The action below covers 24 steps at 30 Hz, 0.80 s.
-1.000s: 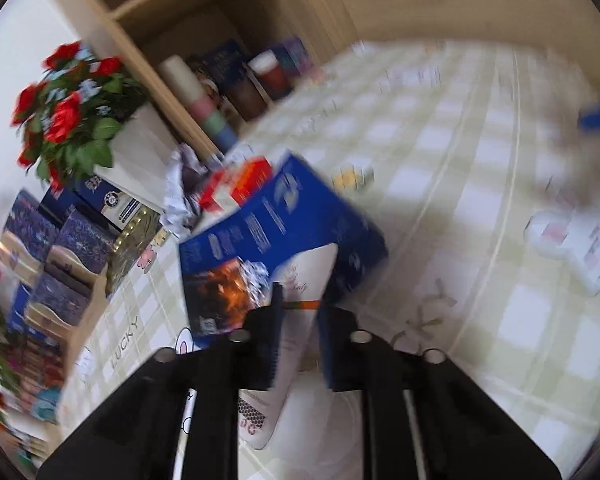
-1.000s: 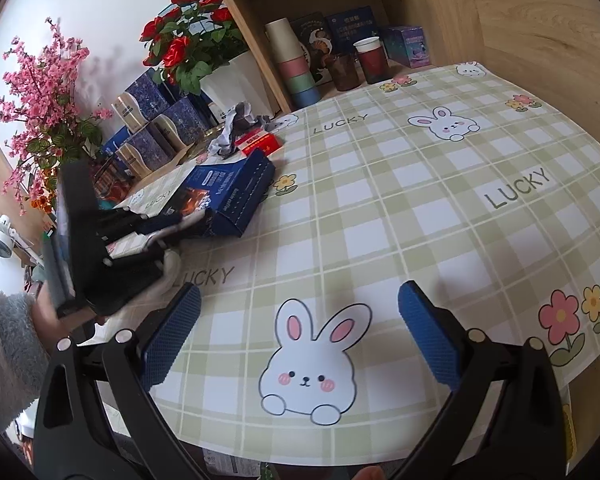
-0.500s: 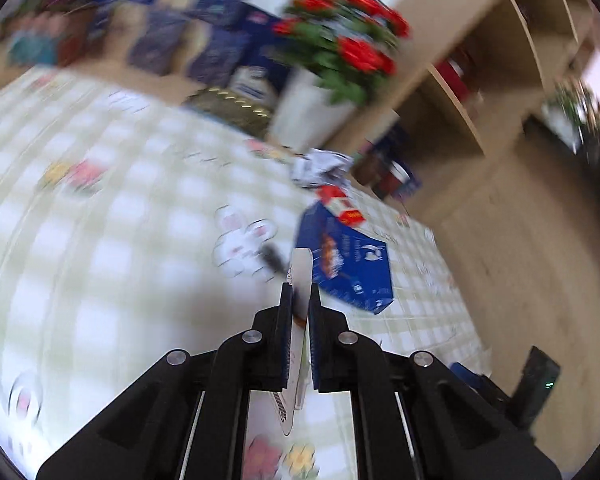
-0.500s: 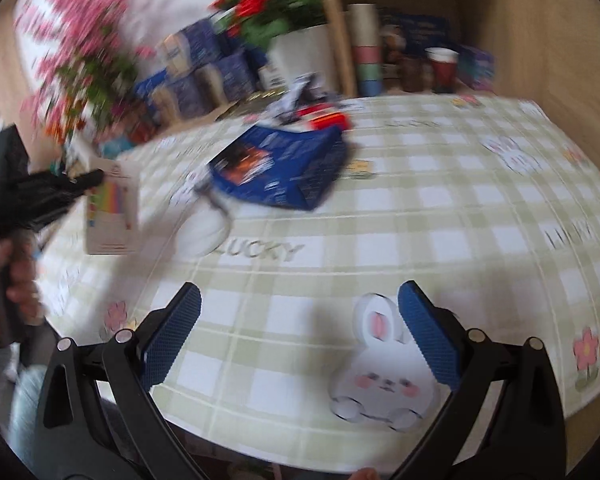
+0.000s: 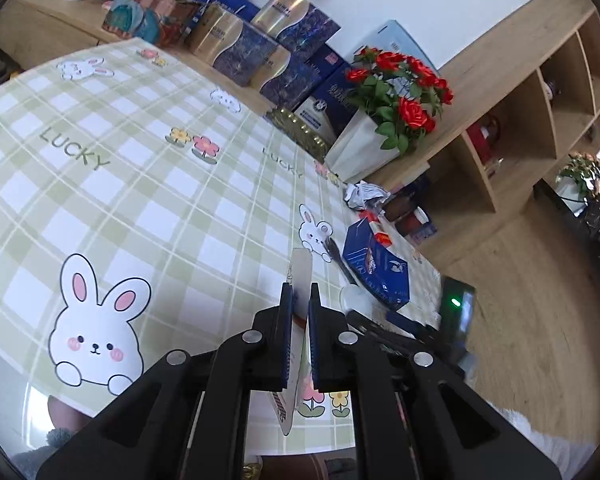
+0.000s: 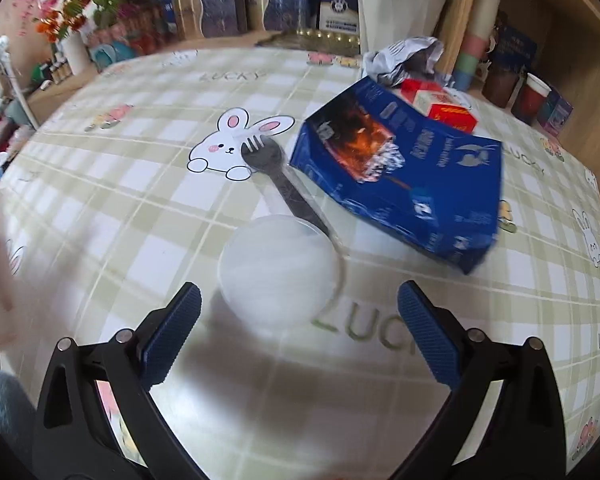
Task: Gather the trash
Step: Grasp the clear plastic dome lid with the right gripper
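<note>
We find the left gripper (image 5: 299, 300) closed on a thin white card wrapper (image 5: 301, 276), held edge-on; its long axis runs along the fingers, one end projecting past the tips, the other hanging below the pads toward the table edge. The right gripper (image 6: 298, 306) points steeply down with jaws spread wide and nothing between them, poised just above a round translucent lid (image 6: 278, 270) lying flat on the table.

A black plastic fork (image 6: 278, 178) lies with tines toward the far side and its handle reaching the lid's rim. Just beside it rests a blue box (image 6: 416, 178), long axis diagonal, with a red-and-white carton (image 6: 444, 106) and crumpled foil (image 6: 404, 58) behind it.

The tablecloth (image 5: 148, 208) is green check with rabbits and the word LUCKY. Red roses in a white pot (image 5: 396, 92), gift boxes (image 5: 260, 52) and a wooden shelf unit (image 5: 540, 92) line the far edge.
</note>
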{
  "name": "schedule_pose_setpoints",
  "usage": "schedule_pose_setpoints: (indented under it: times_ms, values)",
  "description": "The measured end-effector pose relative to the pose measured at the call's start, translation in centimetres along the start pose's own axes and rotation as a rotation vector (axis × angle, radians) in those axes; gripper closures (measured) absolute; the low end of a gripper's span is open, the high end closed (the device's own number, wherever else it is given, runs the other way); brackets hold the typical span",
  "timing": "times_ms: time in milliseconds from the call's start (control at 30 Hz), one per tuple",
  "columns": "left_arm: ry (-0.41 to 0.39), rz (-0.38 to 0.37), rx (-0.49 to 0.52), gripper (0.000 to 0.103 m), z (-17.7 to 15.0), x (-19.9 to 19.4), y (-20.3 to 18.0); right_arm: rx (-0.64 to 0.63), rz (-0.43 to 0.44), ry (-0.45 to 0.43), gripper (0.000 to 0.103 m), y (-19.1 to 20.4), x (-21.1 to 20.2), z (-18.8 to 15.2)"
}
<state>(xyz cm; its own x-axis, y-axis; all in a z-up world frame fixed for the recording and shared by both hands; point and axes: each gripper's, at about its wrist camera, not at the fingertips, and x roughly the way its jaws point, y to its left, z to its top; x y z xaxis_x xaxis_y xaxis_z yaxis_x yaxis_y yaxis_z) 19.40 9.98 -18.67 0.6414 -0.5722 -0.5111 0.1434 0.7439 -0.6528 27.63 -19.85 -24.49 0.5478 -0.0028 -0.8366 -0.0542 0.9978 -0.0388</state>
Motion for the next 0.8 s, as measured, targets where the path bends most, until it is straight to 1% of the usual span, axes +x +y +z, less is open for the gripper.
schedule_pose_setpoints:
  times_ms: [67,100,133,167,200,233,300,333,400,467,600,800]
  values:
    - [0.0,-0.006,0.021,0.095,-0.2,-0.6,-0.3,0.02,0.005,0.015,0.009,0.0,0.4,0.1]
    - [0.001,-0.008,0.026,0.095,-0.3,-0.7,-0.4,0.042,0.026,0.032,0.018,-0.3,0.8,0.3]
    - [0.001,-0.014,0.029,0.095,-0.4,-0.9,-0.5,0.058,0.03,0.033,0.019,-0.5,0.9,0.4]
    - [0.002,-0.019,0.028,0.095,-0.5,-1.1,-0.5,0.057,0.028,0.035,0.023,-0.5,0.8,0.4]
    - [0.001,-0.022,0.027,0.095,-0.5,-1.2,-0.5,0.052,0.035,0.037,0.032,-0.6,0.6,0.5]
    - [0.0,-0.026,0.024,0.095,-0.6,-1.3,-0.5,0.047,0.041,0.038,0.036,-0.5,0.5,0.5]
    - [0.0,-0.035,0.016,0.095,-0.8,-1.5,-0.3,0.052,0.051,0.043,0.036,-0.9,-0.1,0.1]
    - [0.0,-0.038,0.013,0.095,-0.9,-1.5,-0.3,0.059,0.056,0.027,0.036,-1.1,-0.5,-0.2]
    - [0.002,-0.044,0.01,0.095,-1.3,-1.7,-0.3,0.095,0.095,-0.018,0.036,-1.9,-2.0,-1.0]
    - [0.006,-0.052,0.008,0.095,-1.7,-1.9,-0.5,0.135,0.13,-0.041,0.036,-2.6,-3.3,-1.9]
    - [0.017,-0.061,0.011,0.095,-2.4,-2.2,-0.9,0.189,0.169,-0.071,0.036,-3.7,-5.4,-3.7]
    - [0.027,-0.07,0.052,0.095,-3.5,-3.0,-2.5,0.225,0.201,-0.11,0.036,-4.8,-8.6,-6.9]
